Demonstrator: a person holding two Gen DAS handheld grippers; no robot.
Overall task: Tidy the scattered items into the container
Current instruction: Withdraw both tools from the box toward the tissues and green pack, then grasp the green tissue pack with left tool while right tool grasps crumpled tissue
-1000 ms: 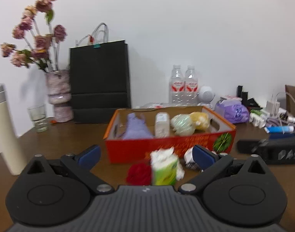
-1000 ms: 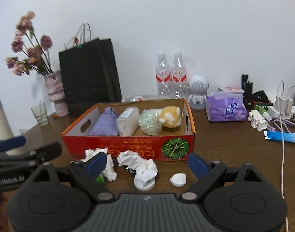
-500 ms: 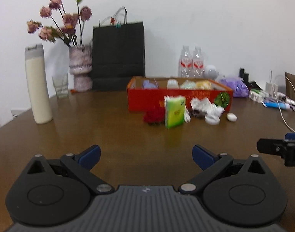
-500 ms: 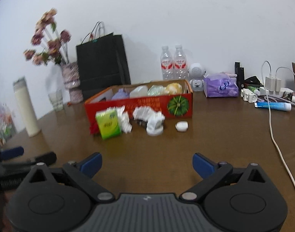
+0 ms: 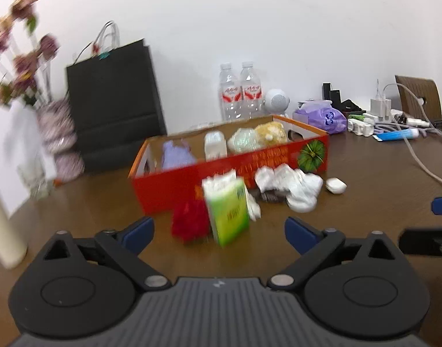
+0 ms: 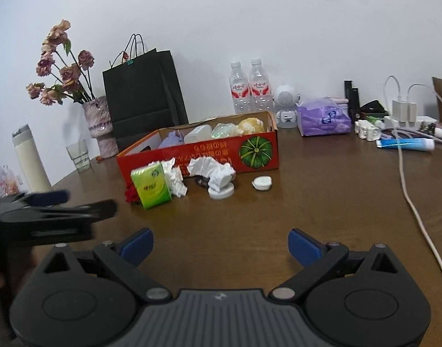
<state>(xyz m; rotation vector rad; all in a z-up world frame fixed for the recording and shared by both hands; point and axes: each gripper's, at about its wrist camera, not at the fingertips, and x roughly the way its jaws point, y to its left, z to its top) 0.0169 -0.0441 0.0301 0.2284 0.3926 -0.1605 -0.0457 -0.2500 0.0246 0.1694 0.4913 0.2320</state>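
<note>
An orange cardboard box holds a purple pouch, a white bottle, a green bag and a yellow toy. In front of it stand a green tissue pack, a red flower, crumpled white tissues, a white round lid and a small white cap. My left gripper is open, just short of the tissue pack and red flower. My right gripper is open and empty, farther back.
A black paper bag, a flower vase, a glass and a white flask stand at the left. Two water bottles, a white toy robot, a purple tissue pack, chargers, cables and a blue tube fill the right.
Both grippers pulled far back from the box, then came forward again. The left gripper is now close to the tissue pack. Both jaws stayed open.
</note>
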